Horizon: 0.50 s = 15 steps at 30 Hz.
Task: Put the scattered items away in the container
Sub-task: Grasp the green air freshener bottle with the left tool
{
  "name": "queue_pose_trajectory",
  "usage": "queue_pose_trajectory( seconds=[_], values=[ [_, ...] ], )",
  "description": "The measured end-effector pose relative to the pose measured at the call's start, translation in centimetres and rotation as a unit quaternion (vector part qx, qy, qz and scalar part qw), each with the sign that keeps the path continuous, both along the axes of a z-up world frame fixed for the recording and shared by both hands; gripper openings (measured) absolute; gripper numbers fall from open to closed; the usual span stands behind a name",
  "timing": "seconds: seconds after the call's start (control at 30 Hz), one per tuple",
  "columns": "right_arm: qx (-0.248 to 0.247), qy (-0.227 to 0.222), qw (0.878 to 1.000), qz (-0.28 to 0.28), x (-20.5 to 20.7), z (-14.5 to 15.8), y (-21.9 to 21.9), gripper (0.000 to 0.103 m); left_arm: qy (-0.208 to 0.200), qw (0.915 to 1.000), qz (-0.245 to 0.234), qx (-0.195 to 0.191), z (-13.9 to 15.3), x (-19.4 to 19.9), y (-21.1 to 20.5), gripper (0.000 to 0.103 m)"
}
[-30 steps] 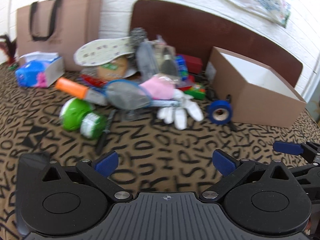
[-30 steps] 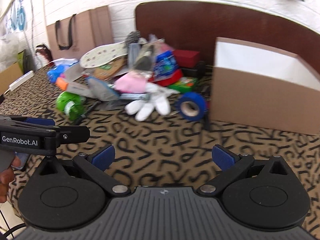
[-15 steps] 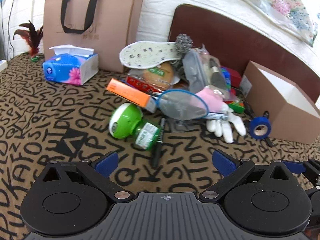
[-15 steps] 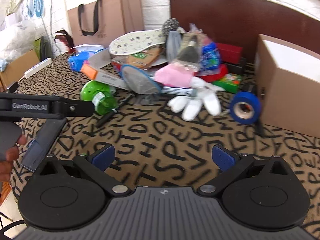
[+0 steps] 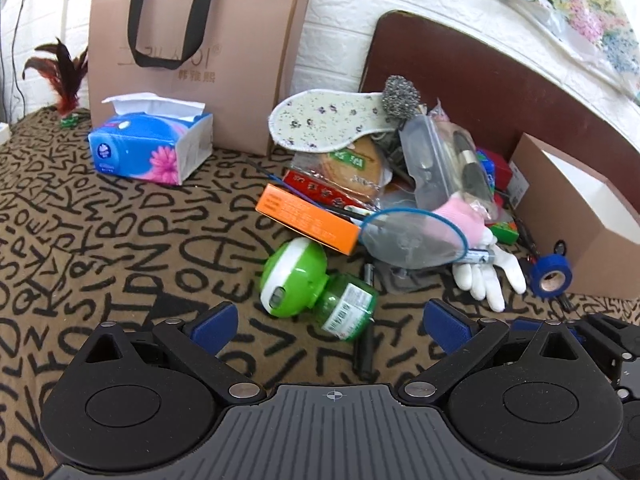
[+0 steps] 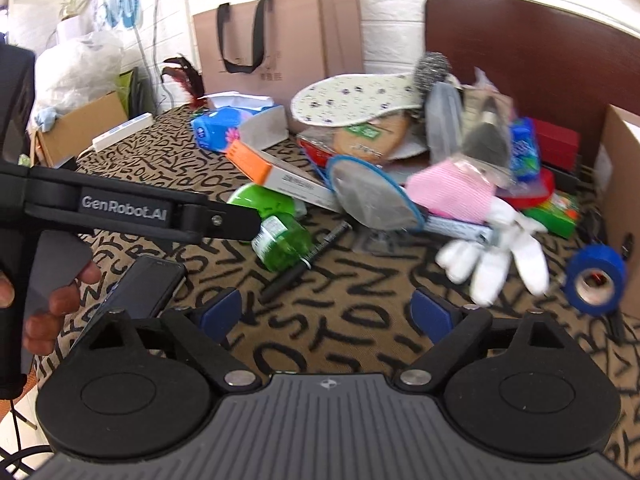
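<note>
- Left gripper (image 5: 327,322): fingers wide apart, holding nothing, just before the green bottle (image 5: 316,286).
- Right gripper (image 6: 326,314): fingers have just been closing slightly, nothing between them.
- Cardboard box (image 5: 576,216) stands right of the green bottle, beyond the blue tape (image 5: 551,276).

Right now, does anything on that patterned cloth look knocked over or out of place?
Yes. The green bottle lies tipped on its side at the front of the heap, with a black pen beside it. Behind them, a shoe insole rests tilted atop the pile. The cardboard box at the right shows nothing inside.
</note>
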State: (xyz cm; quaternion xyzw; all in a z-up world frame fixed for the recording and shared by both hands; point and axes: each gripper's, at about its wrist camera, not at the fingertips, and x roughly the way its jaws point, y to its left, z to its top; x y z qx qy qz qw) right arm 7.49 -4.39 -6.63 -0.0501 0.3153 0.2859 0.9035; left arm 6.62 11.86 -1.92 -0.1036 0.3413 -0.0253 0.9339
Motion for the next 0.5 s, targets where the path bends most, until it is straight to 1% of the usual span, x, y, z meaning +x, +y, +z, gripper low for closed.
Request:
queue_pose_trajectory(
  seconds=[0.17, 0.3, 0.5],
  values=[
    [-0.003, -0.005, 1.000, 0.026, 1.2, -0.2, 2.1, 0.086, 0.005, 0.9998, -0.001, -0.017, -0.6, 1.6, 1.4, 0.100],
    [-0.006, -0.005, 0.999, 0.051, 2.2, -0.7, 3.7, 0.080, 0.014, 0.9993, -0.004, -0.033, -1.2, 3.0, 2.3, 0.094],
    [-0.021, -0.017, 0.997, 0.070, 3.3, -1.2, 5.6, 0.074, 0.022, 0.9988, -0.009, -0.042, -1.8, 4.4, 2.9, 0.091]
  ],
)
